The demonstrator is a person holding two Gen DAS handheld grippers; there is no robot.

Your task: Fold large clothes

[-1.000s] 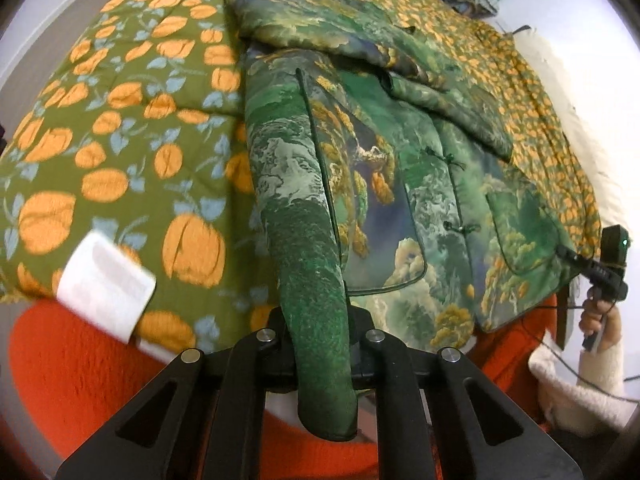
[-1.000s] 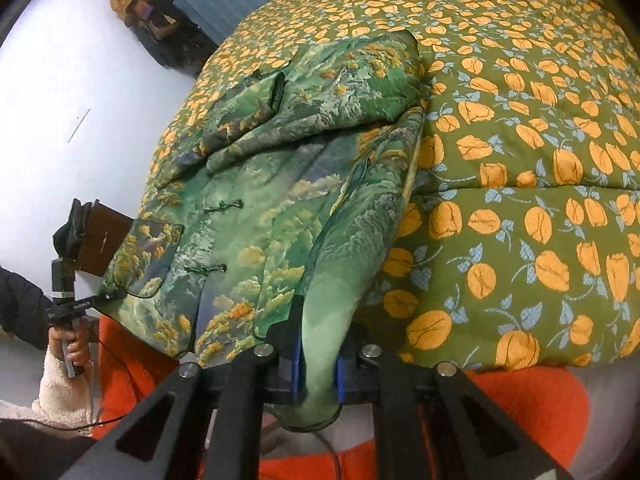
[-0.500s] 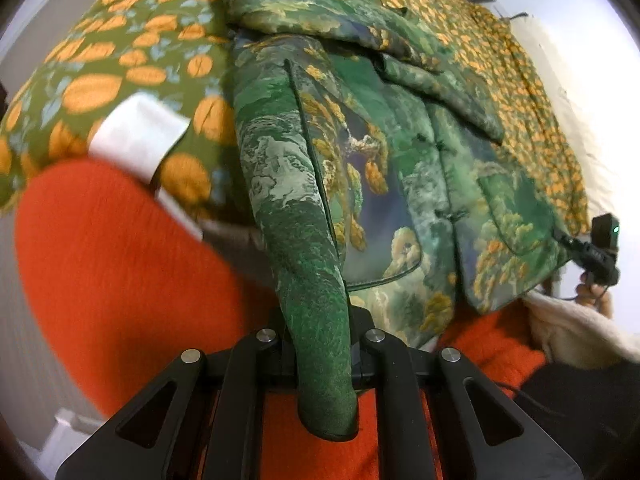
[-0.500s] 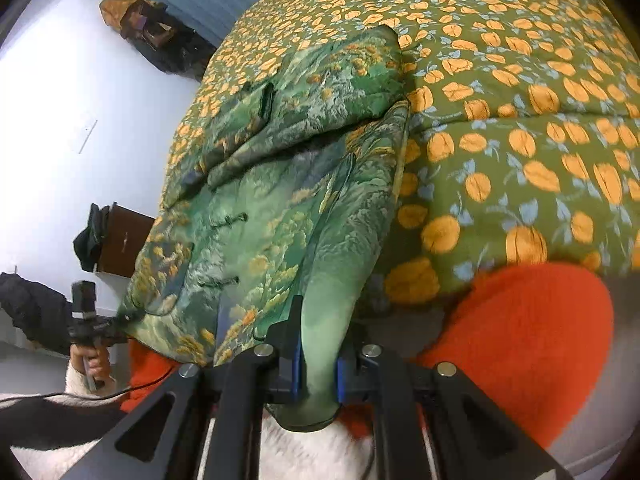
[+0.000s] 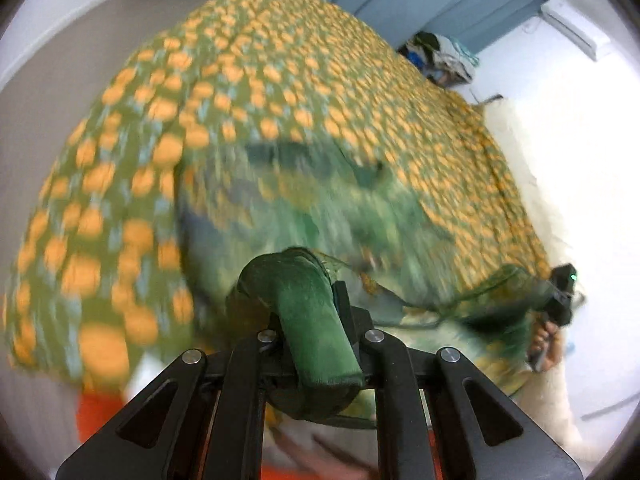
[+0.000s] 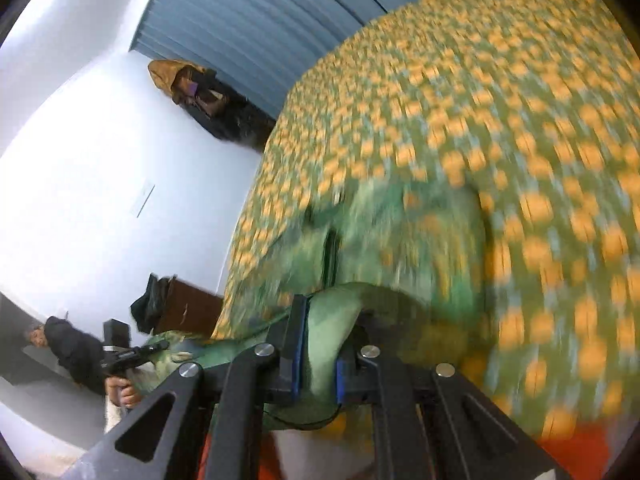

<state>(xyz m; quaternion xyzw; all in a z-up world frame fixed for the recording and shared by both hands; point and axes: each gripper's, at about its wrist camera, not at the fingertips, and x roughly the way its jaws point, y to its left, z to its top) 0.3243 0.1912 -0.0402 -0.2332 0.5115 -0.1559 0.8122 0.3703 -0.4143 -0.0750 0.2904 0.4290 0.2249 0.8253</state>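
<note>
- My left gripper (image 5: 320, 344) has its 2 fingers pinched tight on a rolled edge of the green patterned jacket (image 5: 316, 220); the dark green fold bulges up between the jaws and droops over them toward the camera.
- My right gripper (image 6: 318, 364) is clamped the same way on a paler green edge of that jacket (image 6: 400, 240), with the cloth squeezed between the 2 blue-edged pads (image 6: 295, 344).
- The jacket lies on the near end of the bed quilt (image 5: 280, 80), the green one with orange fruit print. Its near edge is lifted off the quilt by both grippers, while the rest spreads away from them across the quilt.
- Both views are smeared with motion blur, so I cannot make out the jacket's buttons or how its layers lie.
- In the left wrist view, the other gripper and the hand (image 5: 546, 340) holding it sit at the right edge, just off the quilt's near corner, with jacket cloth trailing to it.
- In the right wrist view, the opposite hand (image 6: 122, 394) grips its handle at the lower left, beside the quilt's near corner.
- An orange blanket (image 6: 576, 456) shows below the quilt's near edge.
- Beyond the quilt's far end hangs a blue curtain (image 6: 256, 20), and a heap of clothes (image 5: 440, 56) sits beside the far corner.
</note>
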